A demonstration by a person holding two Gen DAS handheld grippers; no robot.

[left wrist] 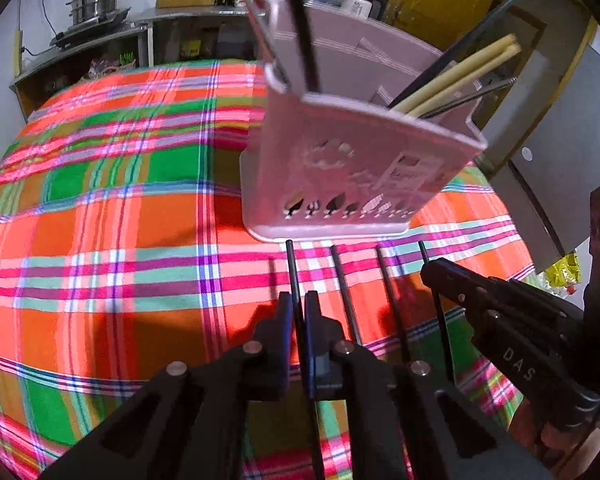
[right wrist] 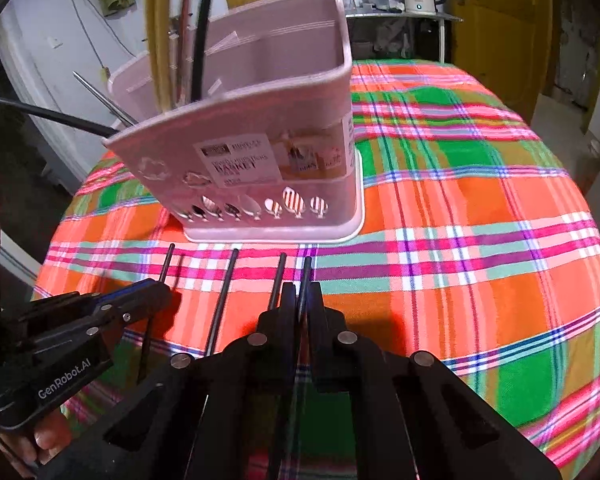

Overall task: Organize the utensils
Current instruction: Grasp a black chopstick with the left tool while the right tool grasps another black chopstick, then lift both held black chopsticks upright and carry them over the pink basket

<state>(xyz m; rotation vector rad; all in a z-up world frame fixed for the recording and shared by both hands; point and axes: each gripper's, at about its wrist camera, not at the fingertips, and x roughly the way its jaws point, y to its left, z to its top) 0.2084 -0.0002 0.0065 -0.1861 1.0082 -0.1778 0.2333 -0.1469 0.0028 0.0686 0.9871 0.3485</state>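
- Your left claw [left wrist: 299,312] is closed on the leftmost black chopstick [left wrist: 293,268] of the four lying on the worktop [left wrist: 100,240].
- Your right claw [right wrist: 302,300] is closed on the rightmost black chopstick [right wrist: 307,270]; the two middle chopsticks [right wrist: 220,300] lie loose between the claws, roughly parallel.
- All four tips point at the pink utensil basket [right wrist: 260,120], which stands just beyond them on the plaid cloth and already holds pale chopsticks [left wrist: 460,76], dark sticks and something metal.
- Judgement: both grips look near mid-shaft, so the sticks should lift fairly level; raise slowly and watch for swivel in the pads.
- Lift both clear of the cloth before you move forward, so neither drags the middle pair.
- Tip each stick upright above the rim, then lower it into a compartment; which one suits I cannot tell from here.
- Risk: the basket looks light, so a knock on its front wall could shift it.
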